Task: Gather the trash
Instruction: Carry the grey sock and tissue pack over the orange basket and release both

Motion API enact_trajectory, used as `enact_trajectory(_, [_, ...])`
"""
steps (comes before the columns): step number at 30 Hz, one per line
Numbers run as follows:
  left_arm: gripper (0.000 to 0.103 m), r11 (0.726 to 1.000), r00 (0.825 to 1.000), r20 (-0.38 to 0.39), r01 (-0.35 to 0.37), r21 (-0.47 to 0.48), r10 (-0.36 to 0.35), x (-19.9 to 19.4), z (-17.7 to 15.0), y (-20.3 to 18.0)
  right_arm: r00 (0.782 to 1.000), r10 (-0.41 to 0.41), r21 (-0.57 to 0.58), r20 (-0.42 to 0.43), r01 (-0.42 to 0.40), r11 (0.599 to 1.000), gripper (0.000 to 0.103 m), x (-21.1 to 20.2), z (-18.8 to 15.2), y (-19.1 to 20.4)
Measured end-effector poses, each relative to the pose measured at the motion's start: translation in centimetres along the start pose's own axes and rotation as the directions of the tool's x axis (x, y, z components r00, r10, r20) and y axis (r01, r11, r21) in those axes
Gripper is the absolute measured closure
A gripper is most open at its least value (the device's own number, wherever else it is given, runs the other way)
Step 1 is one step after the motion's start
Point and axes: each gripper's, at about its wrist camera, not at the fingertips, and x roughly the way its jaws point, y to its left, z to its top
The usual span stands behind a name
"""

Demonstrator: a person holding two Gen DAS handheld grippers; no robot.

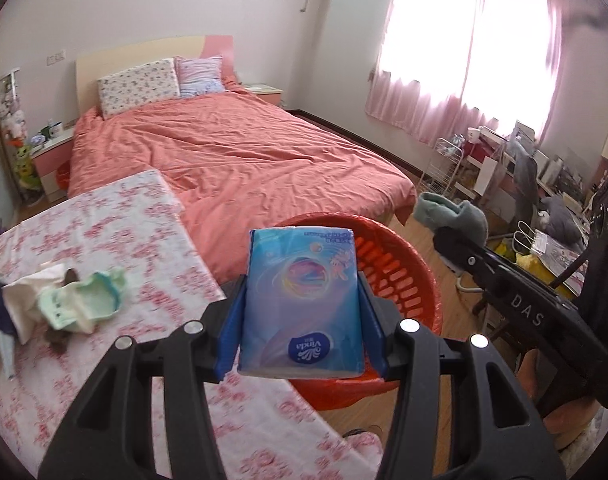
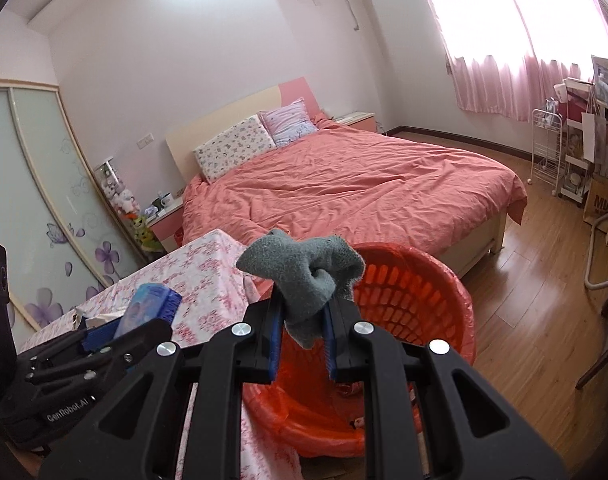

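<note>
Grippers both hold trash over the red basket (image 2: 416, 292): the left gripper (image 1: 301, 312) pinches a blue tissue pack (image 1: 301, 300) standing tall, the right gripper (image 2: 304, 320) pinches a grey sock (image 2: 304, 276).

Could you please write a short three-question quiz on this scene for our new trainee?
1. What does the left gripper hold?
2. True or false: the grey cloth lies on the bed.
3. Which stands beside the table: A) red basket, B) blue bucket, C) cardboard box?

Key
1. A blue tissue pack, clamped between its fingers.
2. False; the right gripper pinches it in front of the basket.
3. A.
</note>
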Motion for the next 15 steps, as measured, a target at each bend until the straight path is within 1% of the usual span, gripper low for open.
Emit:
enact_trajectory(4, [0.052, 1.000, 1.000, -0.018, 0.023, 0.007, -0.023, 3.0, 0.6, -0.6, 1.000, 0.004, 0.032, -0.006, -0.003, 0.999, 0.086, 1.4, 0.4, -1.5])
enact_trajectory(6, [0.052, 1.000, 0.999, -0.031, 0.025, 0.008, -0.025, 4.5, 0.8, -0.8, 1.000, 0.014, 0.053, -0.013, -0.013, 0.999, 0.082, 2.2, 0.5, -2.1])
enact_trajectory(7, [0.051, 1.000, 0.999, -0.043, 0.020, 0.005, -0.020, 5.2, 0.7, -0.7, 1.000, 0.013, 0.057, -0.013, -0.013, 0.998, 0.082, 2.5, 0.5, -2.4])
enact_trajectory(8, [0.048, 1.000, 0.999, -0.052, 0.014, 0.000, -0.014, 5.7, 0.6, -0.5, 1.000, 0.007, 0.060, -0.015, -0.006, 0.998, 0.074, 2.8, 0.5, -2.5])
enact_trajectory(9, [0.046, 1.000, 0.998, -0.065, 0.006, -0.006, -0.006, 6.4, 0.4, -0.2, 1.000, 0.005, 0.062, -0.022, -0.004, 0.998, 0.063, 3.3, 0.4, -2.7])
enact_trajectory(10, [0.041, 1.000, 0.997, -0.074, -0.002, -0.015, 0.000, 6.7, 0.4, 0.5, 1.000, 0.007, 0.064, -0.028, -0.005, 0.998, 0.057, 3.4, 0.3, -2.7])
enact_trajectory(11, [0.038, 1.000, 0.997, -0.079, -0.011, -0.024, 0.009, 7.0, 0.1, 0.9, 0.999, 0.002, 0.066, -0.034, 0.000, 0.998, 0.046, 3.7, 0.1, -2.8])
enact_trajectory(12, [0.037, 0.999, 0.996, -0.085, -0.020, -0.036, 0.017, 7.2, -0.2, 1.6, 0.999, -0.007, 0.063, -0.035, 0.009, 0.998, 0.041, 3.8, 0.0, -2.8])
enact_trajectory(15, [0.036, 0.998, 0.995, -0.090, -0.052, -0.044, 0.048, 7.3, -0.8, 3.1, 0.998, -0.026, 0.060, -0.051, 0.029, 0.998, 0.041, 4.1, -0.7, -2.8])
